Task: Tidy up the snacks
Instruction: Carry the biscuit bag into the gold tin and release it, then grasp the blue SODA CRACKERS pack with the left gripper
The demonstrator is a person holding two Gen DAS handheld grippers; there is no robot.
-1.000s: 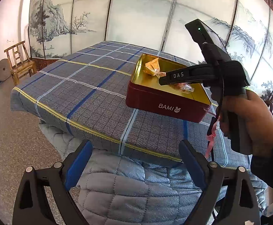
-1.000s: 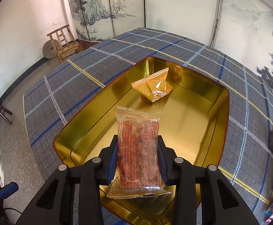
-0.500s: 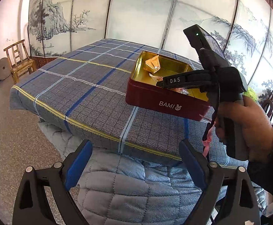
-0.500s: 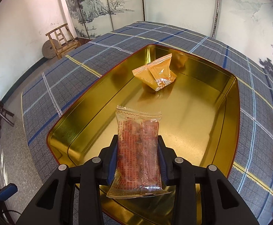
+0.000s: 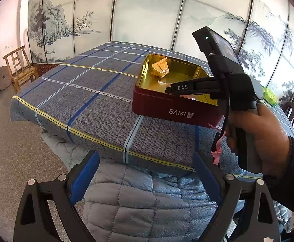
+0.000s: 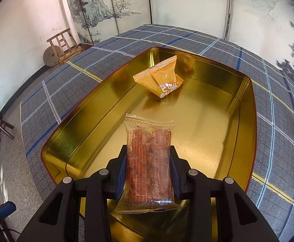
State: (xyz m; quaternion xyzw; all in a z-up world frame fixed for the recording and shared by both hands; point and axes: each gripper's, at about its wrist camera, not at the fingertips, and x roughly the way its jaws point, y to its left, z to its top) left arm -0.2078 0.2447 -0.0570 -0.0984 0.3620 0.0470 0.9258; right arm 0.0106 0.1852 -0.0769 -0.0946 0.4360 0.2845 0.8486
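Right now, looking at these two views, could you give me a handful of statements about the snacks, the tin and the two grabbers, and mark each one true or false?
1. The right gripper is clamped on a clear packet of reddish snack. True.
2. The tin holds no snacks inside. False: an orange packet lies near its far end.
3. The left gripper holds a snack. False: its jaws stand wide apart with nothing between them.
4. The tin is red outside with BAMI printed on its side. True.
5. The tin's lid is on. False: it is open, its gold inside showing.
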